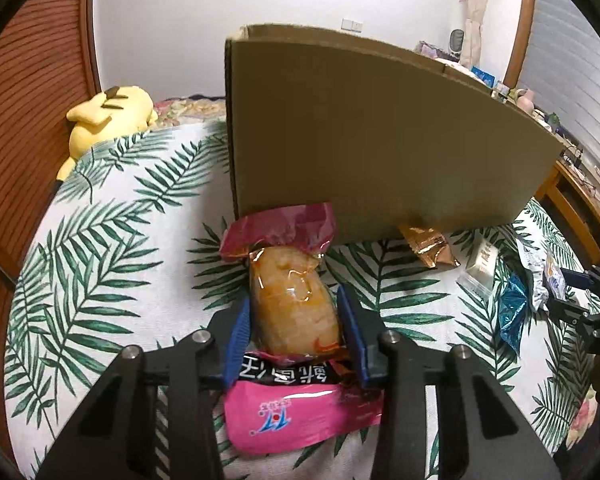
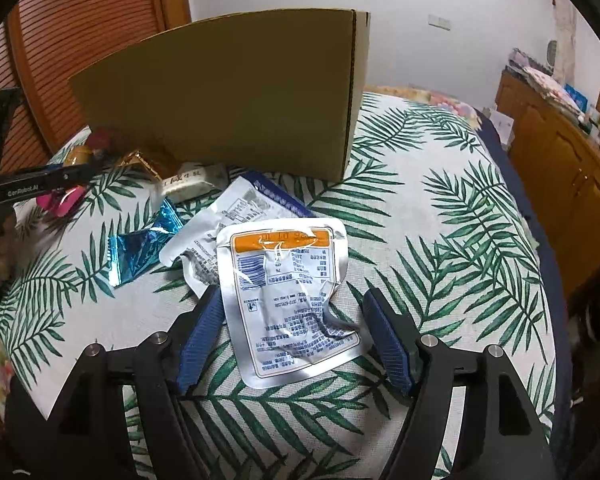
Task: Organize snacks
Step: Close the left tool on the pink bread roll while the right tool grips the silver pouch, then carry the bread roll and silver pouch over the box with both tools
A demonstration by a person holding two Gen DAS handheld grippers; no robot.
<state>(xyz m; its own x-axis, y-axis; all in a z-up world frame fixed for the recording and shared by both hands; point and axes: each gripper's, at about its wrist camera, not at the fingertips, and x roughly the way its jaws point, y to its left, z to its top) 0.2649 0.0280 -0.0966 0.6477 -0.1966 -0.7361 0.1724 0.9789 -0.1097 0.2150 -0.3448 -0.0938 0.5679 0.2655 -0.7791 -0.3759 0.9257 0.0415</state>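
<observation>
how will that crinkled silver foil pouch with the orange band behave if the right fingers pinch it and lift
The crinkled silver foil pouch with the orange band looks flat and creased, so it will probably flop and buckle rather than stay stiff. Its glossy film may be slippery between the blue fingers. It seems thin, so likely light, and may slide on the leaf-print cloth if pushed.

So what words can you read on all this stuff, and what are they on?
"GenRobot.AI": on the left gripper, seen from the right wrist.
Pink snack packet: big Chinese characters on a black band, upside down; I can't read them surely.
Silver pouch: orange band, barcode, small print, all too small.
White packet: dark characters, blurred.
Cardboard box: no text.
</observation>
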